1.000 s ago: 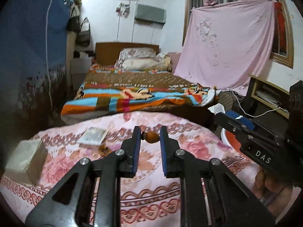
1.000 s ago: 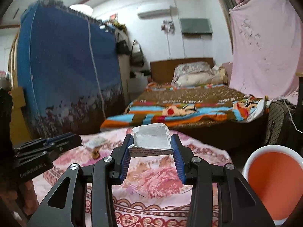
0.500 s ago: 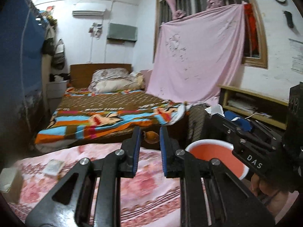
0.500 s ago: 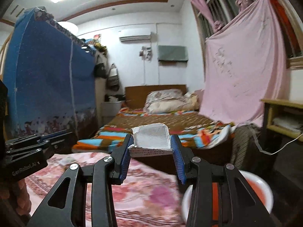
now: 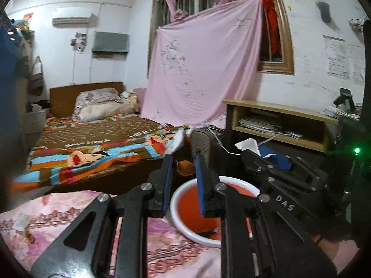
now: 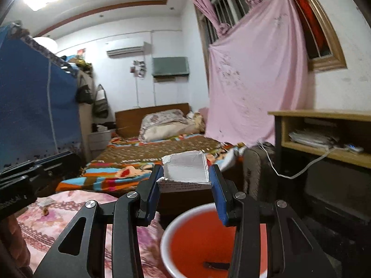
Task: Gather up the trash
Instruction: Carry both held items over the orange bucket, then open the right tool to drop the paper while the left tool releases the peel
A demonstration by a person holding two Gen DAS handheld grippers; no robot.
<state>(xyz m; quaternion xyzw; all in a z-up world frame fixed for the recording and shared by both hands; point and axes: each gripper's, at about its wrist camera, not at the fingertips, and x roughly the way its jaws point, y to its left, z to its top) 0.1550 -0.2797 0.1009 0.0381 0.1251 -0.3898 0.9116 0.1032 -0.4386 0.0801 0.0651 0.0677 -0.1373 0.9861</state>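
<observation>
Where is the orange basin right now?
The orange basin sits low in both wrist views, just off the edge of the pink floral tablecloth, below the right tool and its white carton.

left tongs: black frame, blue pads
right tongs: black frame, blue pads
carton: silver-grey, white torn edge, small dark print
peel scrap: orange-brown
bin: white rim, orange-red inside
tabletop: pink cloth, floral, maroon scroll border
bed: brown blanket, orange/blue/red stripes
hung sheet: pale pink, dark specks
</observation>
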